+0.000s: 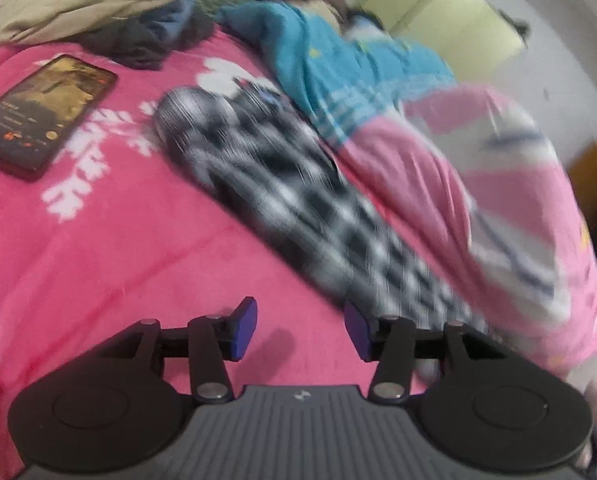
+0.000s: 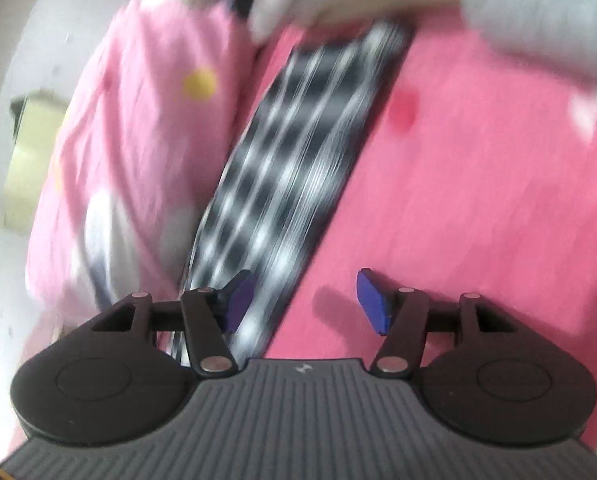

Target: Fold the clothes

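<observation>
Pink bedspread [image 1: 98,260] shows bare between the parted pads of the left gripper [image 1: 300,330] and the right gripper [image 2: 304,300], neither holding anything. Beyond, the folded checked garment [image 1: 282,196] lies as a long strip running diagonally away, its right edge against pink clothing [image 1: 478,200], with open bedspread to its left as far as a phone [image 1: 44,114].

No text can be read: the phone [image 1: 44,116] lying on the pink blanket [image 1: 98,248] shows a lit screen with rows of writing too small and blurred to make out, and each gripper's grey body bears only a small pale emblem.
</observation>
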`<state>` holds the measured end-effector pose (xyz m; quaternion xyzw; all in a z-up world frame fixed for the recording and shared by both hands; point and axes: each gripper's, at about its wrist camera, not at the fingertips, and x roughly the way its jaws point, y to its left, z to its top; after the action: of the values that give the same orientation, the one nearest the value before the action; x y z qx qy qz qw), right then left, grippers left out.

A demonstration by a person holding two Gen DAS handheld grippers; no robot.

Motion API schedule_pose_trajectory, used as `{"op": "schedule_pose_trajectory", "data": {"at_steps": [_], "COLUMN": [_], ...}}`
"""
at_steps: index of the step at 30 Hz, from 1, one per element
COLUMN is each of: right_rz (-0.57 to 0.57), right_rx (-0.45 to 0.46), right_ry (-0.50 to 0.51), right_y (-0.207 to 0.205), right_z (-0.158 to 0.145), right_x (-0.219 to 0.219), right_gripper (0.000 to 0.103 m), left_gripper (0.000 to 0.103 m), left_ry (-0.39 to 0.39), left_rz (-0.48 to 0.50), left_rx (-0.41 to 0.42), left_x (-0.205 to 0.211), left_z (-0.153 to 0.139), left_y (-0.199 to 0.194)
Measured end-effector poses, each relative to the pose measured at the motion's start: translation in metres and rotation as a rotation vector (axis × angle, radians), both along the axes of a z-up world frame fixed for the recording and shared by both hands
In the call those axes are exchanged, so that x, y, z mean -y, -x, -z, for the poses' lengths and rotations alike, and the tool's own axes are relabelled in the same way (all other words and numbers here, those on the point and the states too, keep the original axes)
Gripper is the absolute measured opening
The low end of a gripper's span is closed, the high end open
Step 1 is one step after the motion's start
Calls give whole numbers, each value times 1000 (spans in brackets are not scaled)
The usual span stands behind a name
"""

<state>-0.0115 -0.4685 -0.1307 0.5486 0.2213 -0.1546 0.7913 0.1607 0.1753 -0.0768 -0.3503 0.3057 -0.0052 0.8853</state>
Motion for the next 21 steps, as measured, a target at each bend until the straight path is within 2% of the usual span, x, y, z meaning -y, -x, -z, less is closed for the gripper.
{"op": "schedule_pose_trajectory", "data": {"at_steps": [3, 5, 8, 10, 12, 14, 17, 18, 20, 21], "right_rz": [-81, -128, -169, -204, -271, -399, -576, -618, -685, -718], "right_rx": [12, 4, -32, -52, -55, -24, 32, 44, 47, 7], "right_ry": [-64, -103, -82, -53, 35, 171, 427, 517, 699, 765], "right_y": [-17, -35, -54, -65, -72, -93, -125, -135, -159, -167], "right_z": [-1, -1, -6, -15, -29, -45, -66, -70, -63, -50], "right_x": [-28, -49, -82, -101, -127, -163, -225, -243, -275, -286], "right_gripper": [58, 58, 58, 57, 54, 52, 47, 45, 44, 43], "left_gripper": [51, 51, 47, 46, 43, 36, 26, 25, 25, 25], "left_ry": [39, 66, 137, 148, 145, 135, 137, 142, 149, 154], "left_rz": [-63, -107, -164, -179, -188, -197, -217, -216, -204, -197], "left_rx": [6, -28, -54, -42, -28, -21, -20, -16, -2, 2], "left_x": [-13, -23, -37, -41, -42, -44, -48, -50, -53, -55], "left_z": [4, 10, 20, 21, 21, 23, 28, 30, 34, 36], "left_y": [-20, -35, -52, -56, -59, -64, -72, -74, -75, -75]}}
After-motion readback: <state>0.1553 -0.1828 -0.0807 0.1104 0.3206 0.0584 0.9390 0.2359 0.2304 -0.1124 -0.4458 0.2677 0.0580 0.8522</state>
